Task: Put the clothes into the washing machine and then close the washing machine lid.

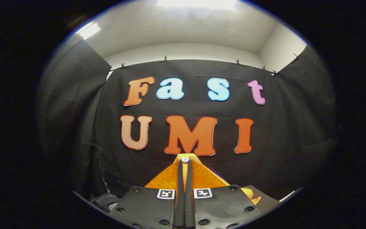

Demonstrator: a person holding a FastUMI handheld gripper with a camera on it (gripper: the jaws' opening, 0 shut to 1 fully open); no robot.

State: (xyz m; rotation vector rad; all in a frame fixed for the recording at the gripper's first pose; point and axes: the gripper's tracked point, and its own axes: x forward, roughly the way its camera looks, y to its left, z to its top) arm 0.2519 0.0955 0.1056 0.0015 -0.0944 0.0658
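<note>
The gripper (pixel 185 165) is seen with its two fingers drawn close together, side by side, and an orange garment (pixel 202 178) is pinched between them. A fold of the cloth is pushed up past the fingertips, where a small white button (pixel 185 159) is seen at the very top of the bunch. The rest of the garment is spread to either side of the fingers and hangs down past the gripper body, with one corner trailing low on the right.

The gripper is held raised and pointed at the booth's black cloth wall, so the garment is judged to be lifted clear and in carriage. Low to the left of the fingers, a dark rounded object (pixel 108 203) is glimpsed; it may be part of the washing machine, but this cannot be told for certain. A flat dark surface (pixel 262 198) is seen low on the right.

The hold is judged to be narrow, taken on a small fold near the button. The slippery-looking fabric could be pulled out by its own hanging weight. The trailing corner could also be caught on the machine's rim, leaving cloth draped outside and the lid fouled when it is closed.
</note>
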